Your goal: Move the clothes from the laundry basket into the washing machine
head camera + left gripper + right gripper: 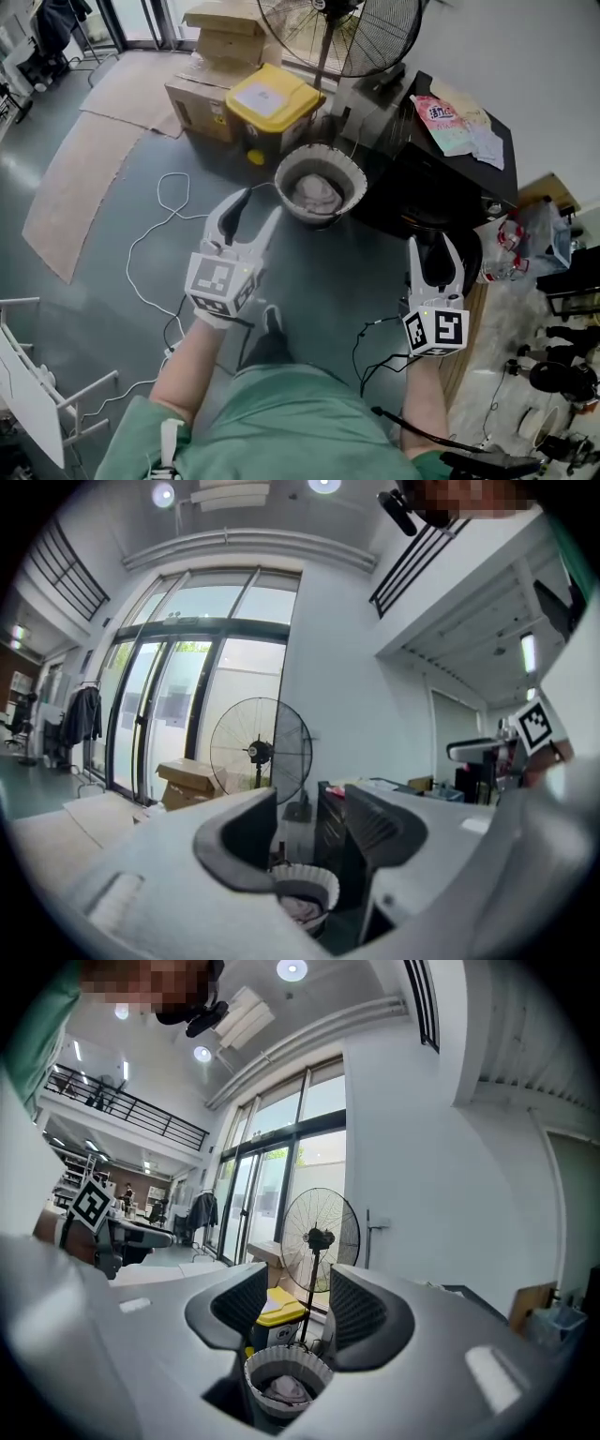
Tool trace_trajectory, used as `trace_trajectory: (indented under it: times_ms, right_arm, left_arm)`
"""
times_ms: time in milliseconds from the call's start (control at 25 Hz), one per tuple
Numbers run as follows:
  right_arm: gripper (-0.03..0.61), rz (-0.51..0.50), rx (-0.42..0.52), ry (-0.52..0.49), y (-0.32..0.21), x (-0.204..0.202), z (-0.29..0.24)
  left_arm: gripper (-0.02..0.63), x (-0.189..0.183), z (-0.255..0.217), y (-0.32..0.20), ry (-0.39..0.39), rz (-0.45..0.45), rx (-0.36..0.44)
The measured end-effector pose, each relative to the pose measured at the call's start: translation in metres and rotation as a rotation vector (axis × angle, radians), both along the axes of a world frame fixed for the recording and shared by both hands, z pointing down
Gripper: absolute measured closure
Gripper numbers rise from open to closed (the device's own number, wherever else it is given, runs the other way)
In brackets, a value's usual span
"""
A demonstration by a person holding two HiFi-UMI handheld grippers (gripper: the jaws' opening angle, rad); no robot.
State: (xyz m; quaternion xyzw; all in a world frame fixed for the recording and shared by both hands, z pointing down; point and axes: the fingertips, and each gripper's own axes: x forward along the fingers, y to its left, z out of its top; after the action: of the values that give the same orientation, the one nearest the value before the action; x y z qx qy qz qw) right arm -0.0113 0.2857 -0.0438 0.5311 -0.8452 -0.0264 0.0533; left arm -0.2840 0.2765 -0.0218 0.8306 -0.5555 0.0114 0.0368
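Hovering over the grey floor [112, 112], both tools are held out level in front of the person in a green top, and neither carries anything. The left gripper [256, 207] [309, 803] has its jaws spread wide, with only open air in the gap. The right gripper [433, 246] [298, 1288] also has its jaws apart, though by a narrower gap, and nothing sits between them either. Ahead of both stands the laundry basket [349, 165] [323, 881] [251, 1365], a round tub with a white scalloped rim, resting upright on the floor and well apart from either tool. The clothes [314, 193] [284, 1389] lie bunched in the bottom of it as a pale, crumpled heap. Each gripper view looks through its own jaws straight at this basket. Just beyond the basket sits a yellow-lidded bin [272, 99] [279, 1312], with cardboard boxes [223, 33] [187, 778] behind it and a pedestal fan [347, 33] [261, 752] [321, 1239] rising beside them. Right of the basket is a black unit [441, 183] with packets [450, 122] lying on its top; whether this is the washing machine I cannot tell. A white cable [169, 211] loops across the floor to the left of the left gripper.
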Motion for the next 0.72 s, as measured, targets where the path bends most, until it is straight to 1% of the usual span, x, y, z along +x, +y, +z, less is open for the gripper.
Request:
trace_trajectory:
  times_ms: [120,320,520,720]
  right_arm:
    - [0.388,0.025,-0.039,0.001,-0.026,-0.016,0.009]
    - [0.388,0.035,-0.061,0.005,-0.061,-0.034,0.019]
    - [0.388,0.014,-0.078,0.005,-0.093,-0.045,0.029]
    - [0.388,-0.025,-0.099,-0.024,-0.129,-0.045,0.051]
  left_arm:
    - [0.387,-0.012,0.012,-0.028,0.004,0.022,-0.018]
    - [0.387,-0.024,0.022,-0.062,0.009,0.044,-0.041]
    - [0.387,-0.03,0.029,-0.087,-0.007,0.045,-0.062]
    - [0.387,-0.022,0.037,-0.111,-0.04,0.031,-0.075]
